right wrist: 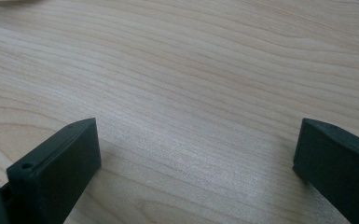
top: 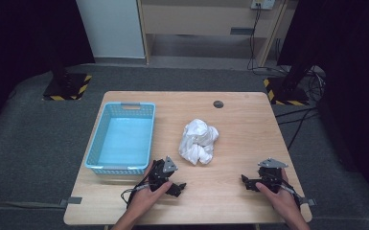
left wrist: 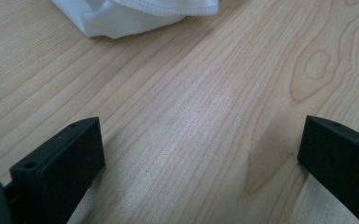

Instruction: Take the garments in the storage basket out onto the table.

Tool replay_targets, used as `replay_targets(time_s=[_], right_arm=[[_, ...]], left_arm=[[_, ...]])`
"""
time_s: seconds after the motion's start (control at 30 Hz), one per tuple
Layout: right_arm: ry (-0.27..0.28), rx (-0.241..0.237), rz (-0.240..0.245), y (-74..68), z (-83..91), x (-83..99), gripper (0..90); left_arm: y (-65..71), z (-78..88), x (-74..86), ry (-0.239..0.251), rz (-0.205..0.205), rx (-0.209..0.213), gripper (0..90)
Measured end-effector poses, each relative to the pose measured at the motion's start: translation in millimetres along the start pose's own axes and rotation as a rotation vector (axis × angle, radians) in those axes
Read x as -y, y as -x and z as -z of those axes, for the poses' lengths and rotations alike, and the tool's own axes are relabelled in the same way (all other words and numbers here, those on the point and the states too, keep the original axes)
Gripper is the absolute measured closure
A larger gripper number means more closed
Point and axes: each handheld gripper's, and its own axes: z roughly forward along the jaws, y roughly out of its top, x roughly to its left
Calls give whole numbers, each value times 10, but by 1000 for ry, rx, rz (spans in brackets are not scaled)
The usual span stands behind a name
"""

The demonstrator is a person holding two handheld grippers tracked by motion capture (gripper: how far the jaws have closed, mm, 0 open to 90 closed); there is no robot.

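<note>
Your left tool (top: 176, 186) rests low on the wooden counter (top: 239, 124) near its front edge, just in front of the basket's front right corner. Its jaws stand wide apart with bare wood grain between them, and nothing is held. In the left gripper view the hem of the white cloth (left wrist: 135, 14) lies beyond the jaws, apart from them.

Your right tool (top: 247, 183) sits near the counter's front right corner, well apart from the left one, your hand (top: 280, 196) wrapped around its body. Its jaws are also spread wide and hold nothing; in the right gripper view plain counter (right wrist: 191, 79) lies between them.

The crumpled white cloth (top: 199, 141) lies bunched in a heap around the middle of the counter, just right of the basket and not touching it. It is near your left tool and farther from the right one.

The light blue plastic basket (top: 100, 165) stands on the left half of the counter, its long side running from front to back. A small dark round disc (top: 218, 104) sits near the counter's back edge, behind the cloth.
</note>
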Motion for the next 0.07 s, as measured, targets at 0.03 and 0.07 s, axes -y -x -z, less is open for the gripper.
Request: replay_targets(time_s=[0.03,0.07], right_arm=[[0,0,0,0,0,0,4],[0,0,0,0,0,0,4]], left_arm=[[0,0,0,0,0,0,0],[0,0,0,0,0,0,0]])
